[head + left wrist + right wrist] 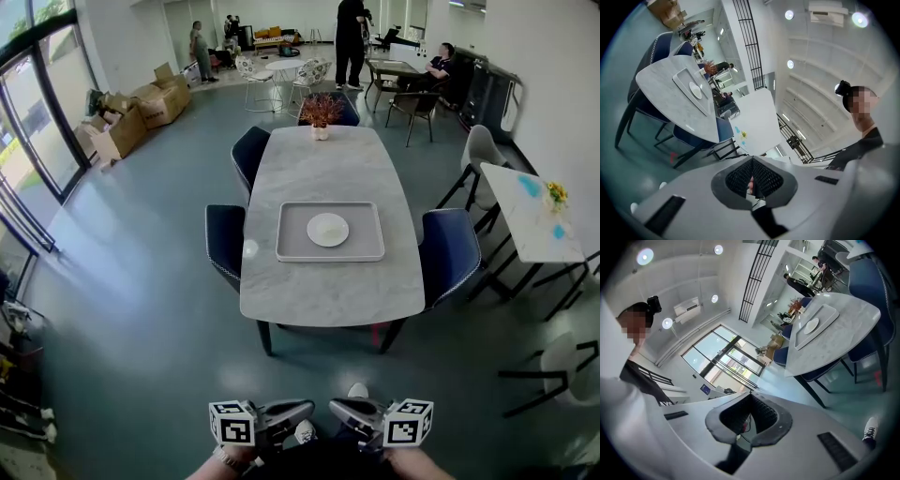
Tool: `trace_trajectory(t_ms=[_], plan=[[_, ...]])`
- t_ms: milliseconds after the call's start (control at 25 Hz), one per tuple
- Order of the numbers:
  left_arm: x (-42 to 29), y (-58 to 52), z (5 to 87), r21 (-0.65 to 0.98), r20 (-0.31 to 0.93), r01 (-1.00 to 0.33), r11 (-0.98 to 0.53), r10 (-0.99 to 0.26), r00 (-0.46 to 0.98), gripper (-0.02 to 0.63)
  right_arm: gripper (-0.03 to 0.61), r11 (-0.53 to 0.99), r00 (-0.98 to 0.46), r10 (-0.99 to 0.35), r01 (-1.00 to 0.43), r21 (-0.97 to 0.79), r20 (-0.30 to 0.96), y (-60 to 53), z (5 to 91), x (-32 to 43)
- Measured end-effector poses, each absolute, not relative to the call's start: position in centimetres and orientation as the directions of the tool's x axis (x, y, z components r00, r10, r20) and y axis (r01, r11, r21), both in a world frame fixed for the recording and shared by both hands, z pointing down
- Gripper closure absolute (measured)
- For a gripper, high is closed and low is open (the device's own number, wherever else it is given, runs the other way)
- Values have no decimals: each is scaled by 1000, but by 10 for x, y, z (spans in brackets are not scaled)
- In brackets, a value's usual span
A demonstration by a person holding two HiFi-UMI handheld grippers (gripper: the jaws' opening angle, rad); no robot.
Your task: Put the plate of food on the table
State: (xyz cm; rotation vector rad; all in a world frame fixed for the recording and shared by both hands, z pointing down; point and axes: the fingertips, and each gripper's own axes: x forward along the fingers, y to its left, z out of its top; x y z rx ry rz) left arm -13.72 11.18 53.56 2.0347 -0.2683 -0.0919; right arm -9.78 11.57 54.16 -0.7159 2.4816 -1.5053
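- You're standing in a large shared lounge or canteen of a workplace, not a home.
- Ahead of you a long marble table [323,291] has blue upholstered chairs [450,253] around it, with a tray [291,246], a plate [327,230] and a vase of dried flowers [321,112] on top.
- More tables fill the room: a white round table [281,67] at the back and a white table [534,225] to your right.
- Other people [351,42] stand or sit at the far end, near an orange sofa [274,36].
- Cardboard boxes [141,108] sit by a floor-to-ceiling glass wall [28,122].
- Above you is a high ceiling with round lights [789,15] and an air conditioner [825,10].
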Motion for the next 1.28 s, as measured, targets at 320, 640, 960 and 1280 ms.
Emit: trace_trajectory(t_ms=[320, 640, 960, 1280], plan=[[-148, 125, 533, 883, 43, -143, -447, -226, 973, 606, 568, 395, -863, -488, -354, -848, 133, 133, 539, -107], [-154, 132, 534, 876, 30, -129, -465, -215, 976, 606, 568, 408, -863, -490, -353, -842, 125, 141, 540, -115], [-155, 133, 535, 872, 26, -136, -471, -232, 972, 606, 568, 410, -869, -475, -360, -838, 141, 143, 541, -113], [-152, 126, 530, 882, 29, -146, -448, -259, 966, 606, 568, 410, -865, -482, -363, -837, 140, 139, 537, -105]])
